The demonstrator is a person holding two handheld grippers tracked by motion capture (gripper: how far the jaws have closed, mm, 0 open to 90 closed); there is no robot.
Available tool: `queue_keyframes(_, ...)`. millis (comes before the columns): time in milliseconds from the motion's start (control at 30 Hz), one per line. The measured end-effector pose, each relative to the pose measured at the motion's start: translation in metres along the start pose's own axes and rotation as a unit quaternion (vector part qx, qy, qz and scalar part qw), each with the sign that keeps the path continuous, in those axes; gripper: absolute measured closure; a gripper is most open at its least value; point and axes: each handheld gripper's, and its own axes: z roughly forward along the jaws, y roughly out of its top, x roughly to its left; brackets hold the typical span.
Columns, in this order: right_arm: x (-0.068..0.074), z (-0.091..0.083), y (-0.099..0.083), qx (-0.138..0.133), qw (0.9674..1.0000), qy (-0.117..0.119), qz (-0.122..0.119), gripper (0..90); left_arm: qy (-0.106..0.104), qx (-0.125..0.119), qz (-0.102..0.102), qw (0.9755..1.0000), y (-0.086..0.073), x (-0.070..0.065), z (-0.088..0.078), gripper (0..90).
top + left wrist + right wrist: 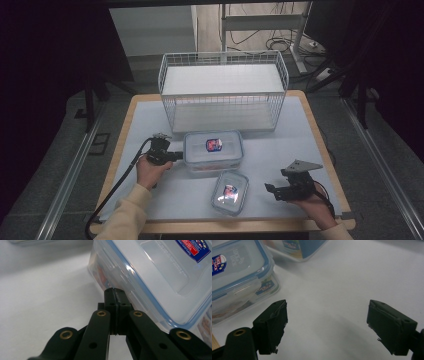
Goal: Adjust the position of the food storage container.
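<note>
Jaws of left hand-held gripper (115, 291) closed, tips against large container (160, 282).

2 clear lidded containers (213, 152) sit on the worktop (280, 165), 1 larger and 1 smaller (230, 192); behind them 1 white wire basket (223, 90); 2 handheld grippers, 1 left gripper (176, 156), 1 right gripper (270, 189).

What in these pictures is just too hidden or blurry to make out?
- Contents of the large container: in the high view, its lid hides them; too small.
- Left gripper: in its own view, shut jaws hide whether the tips touch the container's side.
- Small container: cut off by the right gripper view's left edge.
- Sticker wording: too small in the high view.
</note>
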Motion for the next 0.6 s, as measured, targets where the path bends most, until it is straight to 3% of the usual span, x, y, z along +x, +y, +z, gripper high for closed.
queue_keyframes(600, -0.001, 0.001, 0.0, -0.001, 1.0, 0.0, 0.005, 16.6, -0.01, -0.003, 0.001, 0.9999, 0.011, -0.008, 0.015, 90.0)
